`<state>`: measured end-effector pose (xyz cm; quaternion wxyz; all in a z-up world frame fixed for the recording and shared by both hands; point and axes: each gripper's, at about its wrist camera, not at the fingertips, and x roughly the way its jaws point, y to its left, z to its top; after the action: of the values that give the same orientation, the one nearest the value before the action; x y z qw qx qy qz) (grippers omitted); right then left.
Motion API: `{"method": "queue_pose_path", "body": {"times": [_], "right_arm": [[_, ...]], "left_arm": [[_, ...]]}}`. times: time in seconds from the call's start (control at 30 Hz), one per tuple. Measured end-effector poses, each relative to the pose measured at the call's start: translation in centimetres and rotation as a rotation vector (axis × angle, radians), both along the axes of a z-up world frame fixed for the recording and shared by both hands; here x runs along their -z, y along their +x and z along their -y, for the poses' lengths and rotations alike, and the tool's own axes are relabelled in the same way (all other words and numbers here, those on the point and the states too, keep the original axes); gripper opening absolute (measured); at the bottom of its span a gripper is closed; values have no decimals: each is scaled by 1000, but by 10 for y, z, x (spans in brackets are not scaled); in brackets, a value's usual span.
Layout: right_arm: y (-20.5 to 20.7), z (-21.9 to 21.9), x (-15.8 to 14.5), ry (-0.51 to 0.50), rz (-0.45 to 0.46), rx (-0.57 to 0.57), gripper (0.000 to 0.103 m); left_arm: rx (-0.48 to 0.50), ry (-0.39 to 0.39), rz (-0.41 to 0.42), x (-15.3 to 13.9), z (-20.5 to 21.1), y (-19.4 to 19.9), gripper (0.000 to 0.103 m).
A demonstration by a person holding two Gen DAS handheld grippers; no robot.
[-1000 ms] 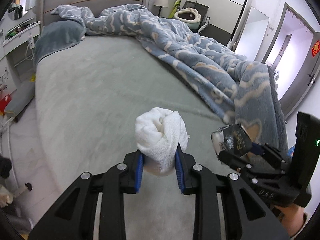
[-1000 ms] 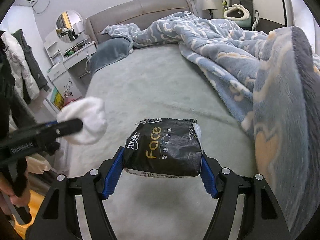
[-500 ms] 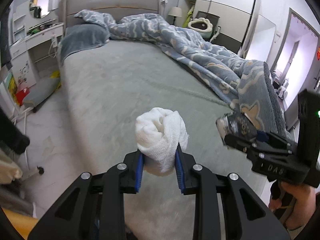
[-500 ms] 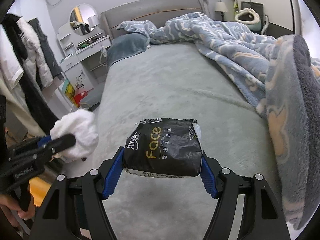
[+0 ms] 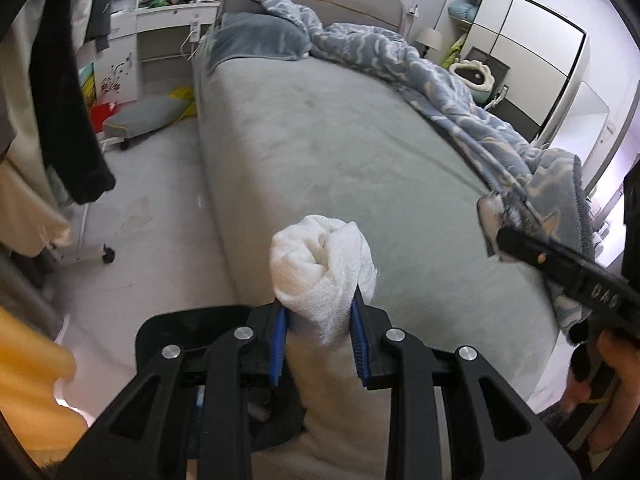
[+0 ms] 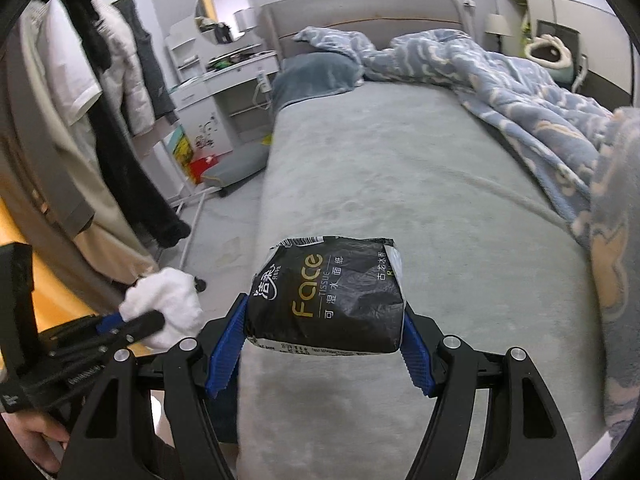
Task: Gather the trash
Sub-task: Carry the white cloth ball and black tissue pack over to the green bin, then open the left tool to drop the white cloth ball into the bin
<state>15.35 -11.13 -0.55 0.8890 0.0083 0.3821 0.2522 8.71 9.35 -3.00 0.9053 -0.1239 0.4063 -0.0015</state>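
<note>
Claw on the left [image 5: 318, 322] is pinching a white wad [image 5: 322, 268] by its lower end between the blue pads [image 5: 279, 338], so most of the soft bundle is sticking up free above the grip; that low hold looks chosen to squeeze it firm and keep it from unrolling. It is hanging over the near left corner of the bed [image 5: 340, 140], with open floor [image 5: 152, 184] lying to its left and a clothes rack [image 6: 100, 92] crowding the far left edge. Right claw [image 6: 326, 326] is clamping a black tissue pack [image 6: 326, 294] across its width, pads spread wide, the pack riding level above the bed's foot edge. Both pieces of trash are therefore being carried in the air, none resting on the mattress. To the right, a blue blanket [image 6: 540, 92] is spilling over the bed's side, narrowing the room there. I judge the floor to the left is offering the freest path; no bin is showing.
</note>
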Motion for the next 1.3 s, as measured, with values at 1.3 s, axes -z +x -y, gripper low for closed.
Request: {"method": "queue_pose_path", "body": {"times": [1.3], "right_arm": [[-10,-199,70,-125,-154,-353,70]], "left_arm": [[-157,-167,-403,131,-123,-36,46]]}}
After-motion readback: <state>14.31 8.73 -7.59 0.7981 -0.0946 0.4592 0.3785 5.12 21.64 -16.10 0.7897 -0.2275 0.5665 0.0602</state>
